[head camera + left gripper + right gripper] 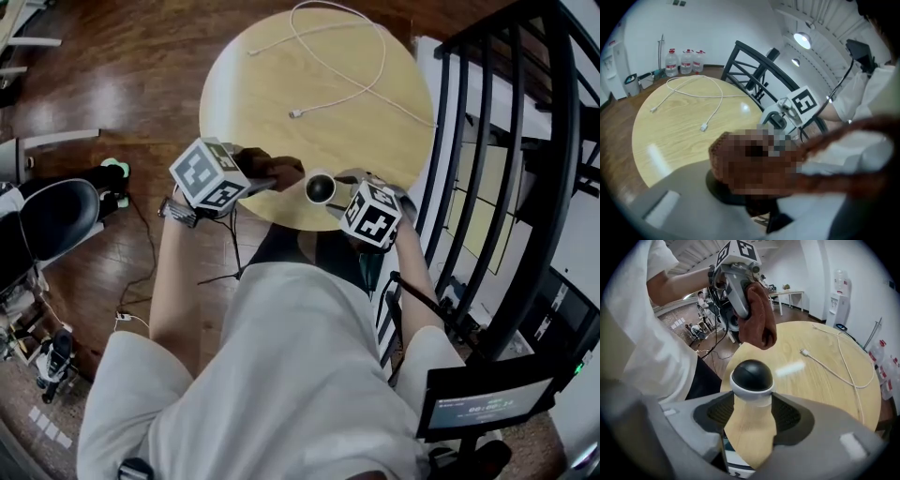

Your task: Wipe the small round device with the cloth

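The small round device, a black dome on a white base, hangs over the near edge of the round wooden table. My right gripper is shut on it. In the right gripper view the device sits upright with its white base pinched between the two pads. My left gripper is shut on a bunched brown cloth, just left of the device and close to it. In the right gripper view the cloth droops from the left gripper, above and behind the dome. The left gripper view shows the cloth partly under a mosaic patch.
A white charging cable loops across the far half of the table. A black metal railing stands close on the right. A dark chair is on the floor at left, and a small screen at lower right. Water bottles line the far wall.
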Tool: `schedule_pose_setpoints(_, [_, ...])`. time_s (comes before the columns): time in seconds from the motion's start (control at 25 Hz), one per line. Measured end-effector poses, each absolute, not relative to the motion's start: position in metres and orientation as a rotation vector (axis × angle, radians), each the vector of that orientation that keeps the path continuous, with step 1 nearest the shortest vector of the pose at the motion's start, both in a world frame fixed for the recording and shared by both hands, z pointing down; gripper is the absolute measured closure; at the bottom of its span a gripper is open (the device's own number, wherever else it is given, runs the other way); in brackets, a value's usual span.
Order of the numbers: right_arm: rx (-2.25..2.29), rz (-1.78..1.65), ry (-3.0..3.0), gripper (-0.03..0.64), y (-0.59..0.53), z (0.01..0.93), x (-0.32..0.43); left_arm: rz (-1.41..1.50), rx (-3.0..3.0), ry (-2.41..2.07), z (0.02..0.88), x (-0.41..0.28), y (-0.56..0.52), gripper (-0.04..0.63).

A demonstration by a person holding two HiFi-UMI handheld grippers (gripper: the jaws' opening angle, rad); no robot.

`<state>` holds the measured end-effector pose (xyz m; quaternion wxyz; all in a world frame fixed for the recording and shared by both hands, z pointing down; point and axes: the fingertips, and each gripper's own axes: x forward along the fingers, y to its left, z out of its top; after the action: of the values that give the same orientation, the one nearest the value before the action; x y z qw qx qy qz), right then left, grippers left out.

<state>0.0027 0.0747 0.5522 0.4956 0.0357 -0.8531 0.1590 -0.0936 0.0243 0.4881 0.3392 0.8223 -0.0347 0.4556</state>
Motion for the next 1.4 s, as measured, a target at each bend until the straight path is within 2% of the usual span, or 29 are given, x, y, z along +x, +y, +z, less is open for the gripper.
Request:
schedule_pose_setpoints(0.36, [0.412,0.700,-2.201,0.353,0.076,0.555,0.014,1.170,2.246,0.222,0.442,-0.047,0.025,0.503])
schedule_pose_setpoints(0.48, [0.564,0.787,-2.242,0.354,0.080,0.541,0.007,1.283,2.238,0.416,0.435,-0.031,0.035,0.503])
schedule_pose_setpoints(0.84, [0.809,0.817,-2.123,0.356,0.071,0.532,-0.009,1.773,2.093,0.592,0.507,-0.015,0.047,0.503])
schedule_pose_setpoints(1.4, [0.849,0.897,-2.107,0.357,0.083,0.519,-0.022,1.780,2.056,0.566,0.541,-0.020,0.029,0.505])
